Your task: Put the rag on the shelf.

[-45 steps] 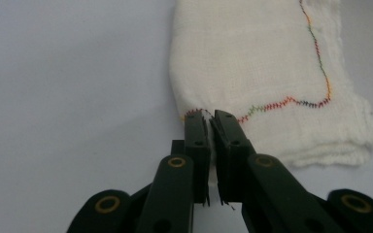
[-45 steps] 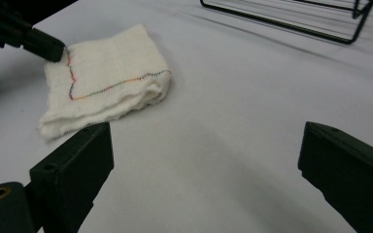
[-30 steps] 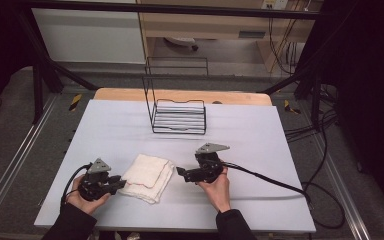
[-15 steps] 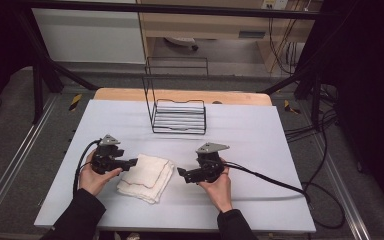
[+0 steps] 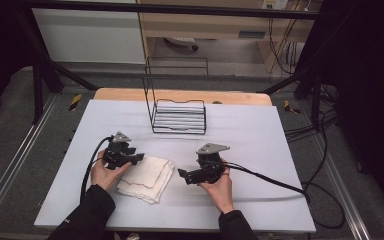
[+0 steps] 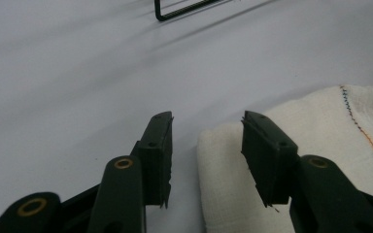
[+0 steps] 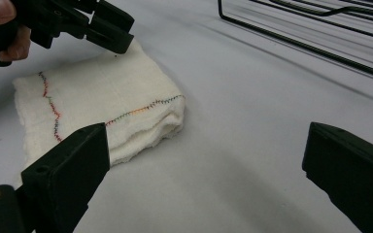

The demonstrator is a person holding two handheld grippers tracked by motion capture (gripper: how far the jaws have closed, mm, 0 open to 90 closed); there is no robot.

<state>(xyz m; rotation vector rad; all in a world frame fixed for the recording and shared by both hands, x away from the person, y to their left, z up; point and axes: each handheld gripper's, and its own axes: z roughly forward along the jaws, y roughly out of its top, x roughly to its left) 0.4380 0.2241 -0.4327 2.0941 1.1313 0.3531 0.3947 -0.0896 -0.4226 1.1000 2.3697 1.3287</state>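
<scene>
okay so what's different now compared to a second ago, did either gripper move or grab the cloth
The left gripper moved forward, away from the person, to the folded cloth's far left corner; its jaws are open there, gripping nothing. The right gripper, also open, the cloth and the wire rack stayed put.

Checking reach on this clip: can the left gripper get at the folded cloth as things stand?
Probably yes. The left gripper is open at the folded cloth, one jaw over its corner, and nothing lies between them.
</scene>
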